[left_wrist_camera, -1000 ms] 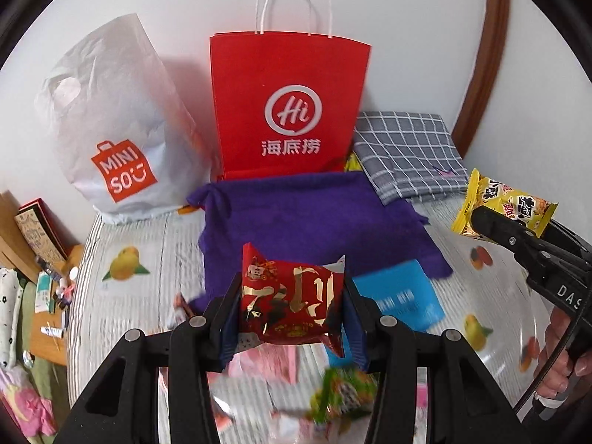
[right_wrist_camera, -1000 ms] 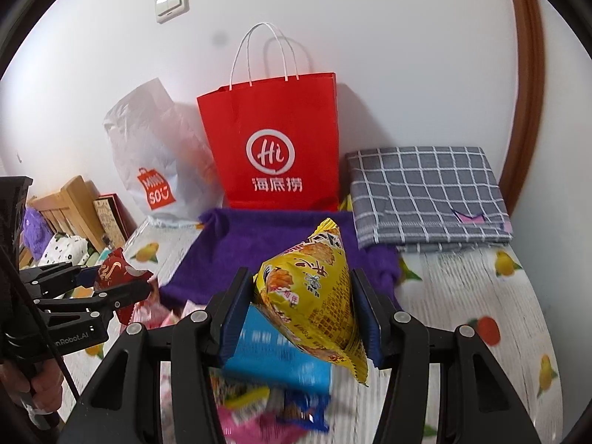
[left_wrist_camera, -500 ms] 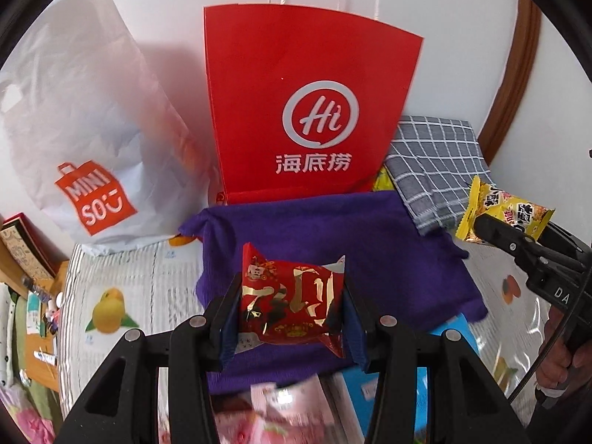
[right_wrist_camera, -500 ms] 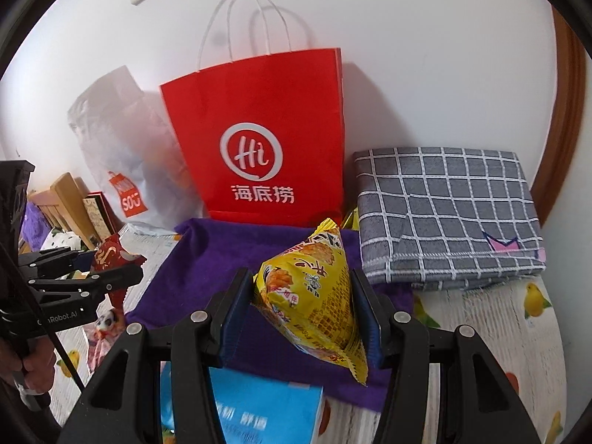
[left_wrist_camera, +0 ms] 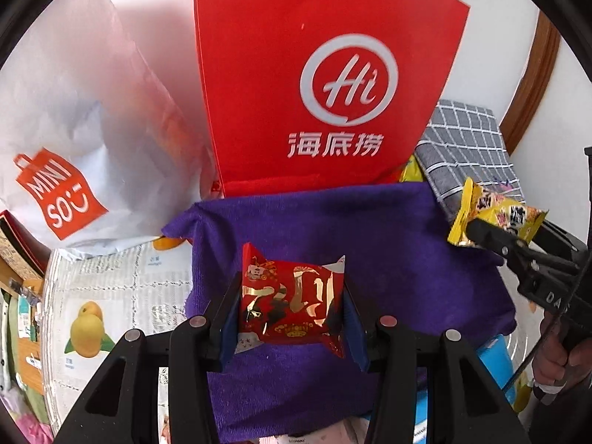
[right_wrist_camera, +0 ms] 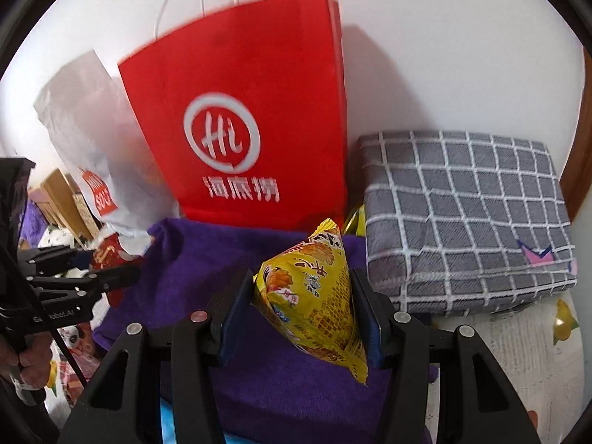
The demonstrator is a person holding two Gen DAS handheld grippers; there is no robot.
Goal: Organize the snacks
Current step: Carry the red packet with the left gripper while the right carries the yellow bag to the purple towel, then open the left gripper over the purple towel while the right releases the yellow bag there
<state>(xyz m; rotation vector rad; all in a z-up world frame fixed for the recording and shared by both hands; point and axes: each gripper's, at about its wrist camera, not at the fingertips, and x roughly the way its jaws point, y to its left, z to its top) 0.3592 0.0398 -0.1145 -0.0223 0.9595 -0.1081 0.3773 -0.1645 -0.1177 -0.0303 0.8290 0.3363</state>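
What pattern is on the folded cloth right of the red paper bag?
Grey with a white grid check on the folded cloth; clearest in the right wrist view.

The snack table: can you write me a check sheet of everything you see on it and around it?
Surface: fruit-print tablecloth with a purple towel on top.
Job's things: red snack pack, yellow snack pack.
Clutter: red paper bag, white plastic bag, grey checked cloth.
Tongs: left tongs shut on red snack pack; right tongs shut on yellow snack pack.
Cables: black cable by right tongs.
Surroundings: white wall.
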